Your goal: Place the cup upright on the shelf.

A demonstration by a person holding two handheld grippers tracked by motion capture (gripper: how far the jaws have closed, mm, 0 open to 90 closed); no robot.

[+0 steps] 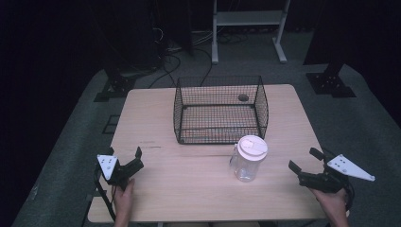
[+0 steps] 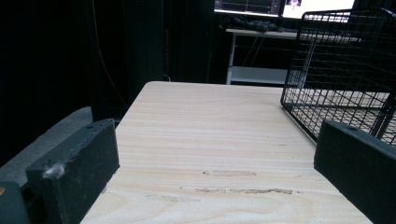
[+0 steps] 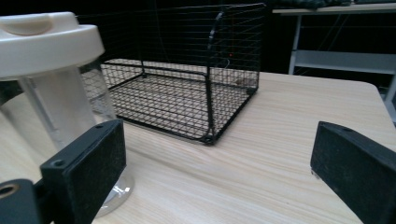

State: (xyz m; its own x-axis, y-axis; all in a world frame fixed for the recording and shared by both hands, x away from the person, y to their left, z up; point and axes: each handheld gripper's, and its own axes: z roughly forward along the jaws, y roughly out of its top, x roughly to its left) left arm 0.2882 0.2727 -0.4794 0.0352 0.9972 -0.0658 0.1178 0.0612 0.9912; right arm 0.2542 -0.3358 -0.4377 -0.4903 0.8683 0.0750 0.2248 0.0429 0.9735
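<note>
Two grippers apart | left gripper (image 1: 126, 160) near table (image 1: 198, 198) edge | jar (image 1: 248, 158) between

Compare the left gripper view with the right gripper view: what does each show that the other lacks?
Left gripper view alone: a long bare stretch of table running to its far left edge, with scuff marks on the wood near the left gripper, whose jaws stand wide apart. Right gripper view alone: the clear jar with its white lid, standing upright close by the left jaw of the right gripper, also open. Both share the wooden table, the black wire basket and a white shelf frame behind.
</note>
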